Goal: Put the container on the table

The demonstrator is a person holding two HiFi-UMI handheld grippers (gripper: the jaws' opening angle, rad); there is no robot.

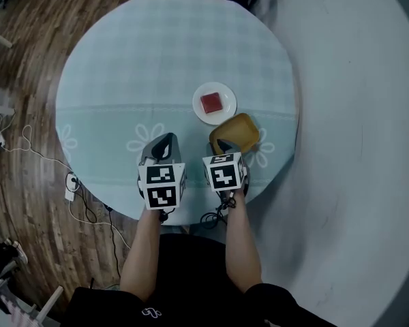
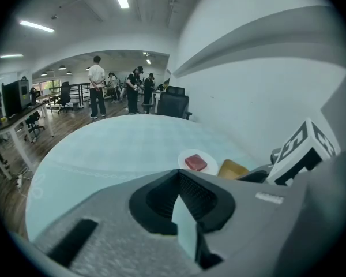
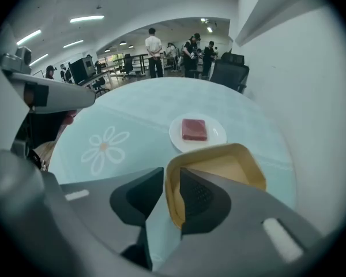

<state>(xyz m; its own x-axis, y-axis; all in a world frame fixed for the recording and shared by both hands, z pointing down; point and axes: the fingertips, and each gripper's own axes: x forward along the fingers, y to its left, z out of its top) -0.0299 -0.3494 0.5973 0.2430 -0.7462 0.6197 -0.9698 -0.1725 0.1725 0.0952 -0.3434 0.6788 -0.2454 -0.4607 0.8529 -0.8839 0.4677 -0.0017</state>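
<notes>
Observed: the right tongs point(image 3: 172, 176) are clenched on the near wall of the yellow container point(image 3: 228, 167), one jaw inside the rim and one outside. In the head view the container sits just right of centre and slightly below it, over the round desk point(image 1: 143, 60). It is just beside a white plate point(image 1: 225, 116) carrying a red block point(image 1: 210, 103). The container appears tilted; whether its base touches the cloth cannot be told. The left tongs point(image 2: 177, 175) are closed on nothing, tips together, hovering over the near edge of the desk, left of the right tongs.

Assessment: the step in hand is the set-down. Recommended: level the container first, lower it straight onto bare cloth clear of the plate's rim, and part the jaws only once the base rests flat. Withdrawing the inner jaw upward, not sideways, should avoid dragging the wall. The left tongs need take no part.
</notes>
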